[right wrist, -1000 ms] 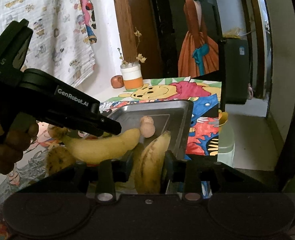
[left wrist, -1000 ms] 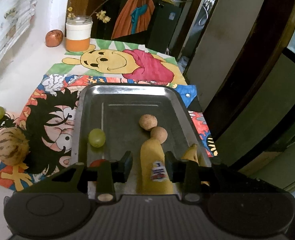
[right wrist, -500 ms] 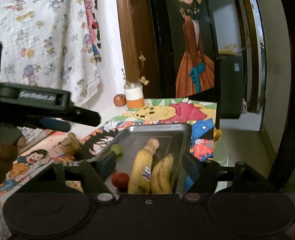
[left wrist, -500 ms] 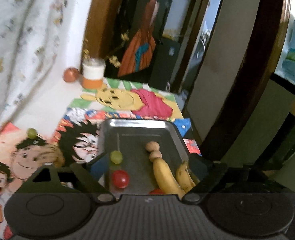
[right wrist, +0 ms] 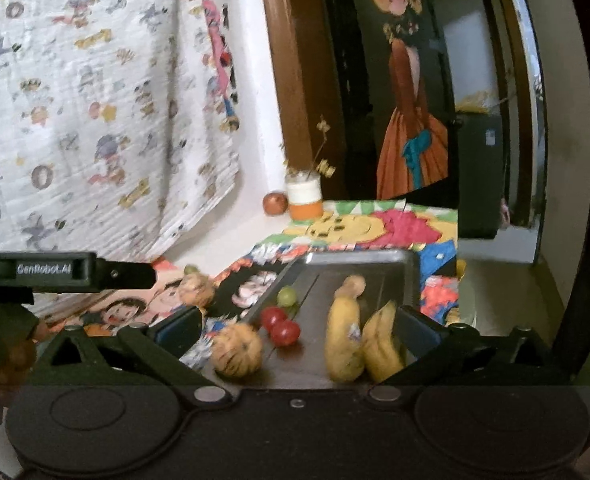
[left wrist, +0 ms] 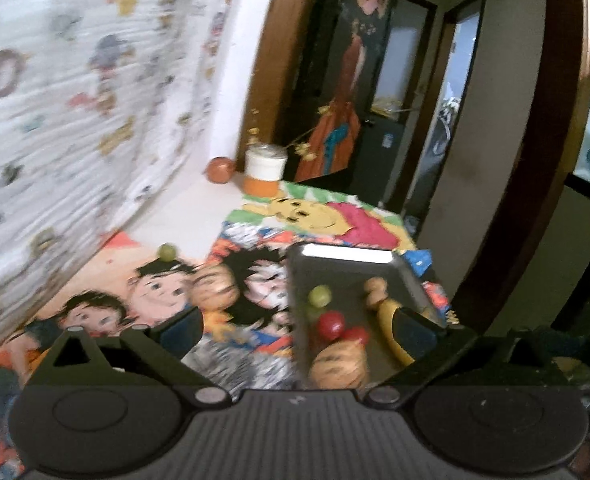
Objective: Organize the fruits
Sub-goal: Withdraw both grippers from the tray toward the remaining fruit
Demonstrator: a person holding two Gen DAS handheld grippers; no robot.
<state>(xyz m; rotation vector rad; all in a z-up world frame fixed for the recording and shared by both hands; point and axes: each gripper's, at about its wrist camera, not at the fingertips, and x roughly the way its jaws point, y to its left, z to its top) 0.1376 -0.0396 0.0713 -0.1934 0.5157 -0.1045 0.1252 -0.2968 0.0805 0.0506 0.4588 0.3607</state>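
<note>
The metal tray [right wrist: 359,258] holds two bananas [right wrist: 343,340], two red fruits [right wrist: 281,326], a green grape [right wrist: 287,295] and small tan fruits [right wrist: 353,282]. A striped round fruit [right wrist: 237,350] sits at its near left edge. On the cartoon mat lie another striped fruit [left wrist: 215,290] and a second grape [left wrist: 167,251]. My right gripper [right wrist: 297,330] hovers before the tray, jaws opening, nothing between the pads. My left gripper [left wrist: 298,332] is back and left of the tray [left wrist: 347,254], jaws opening and empty.
A white and orange jar [left wrist: 265,168] with dry flowers and a reddish round fruit [left wrist: 219,169] stand at the table's far end. A printed cloth [left wrist: 75,100] hangs along the left. The table's edge drops off just right of the tray.
Both grippers have opened and let go of their bananas, which now lie in the tray. Both pulled back and up; the left one swung toward the left.
</note>
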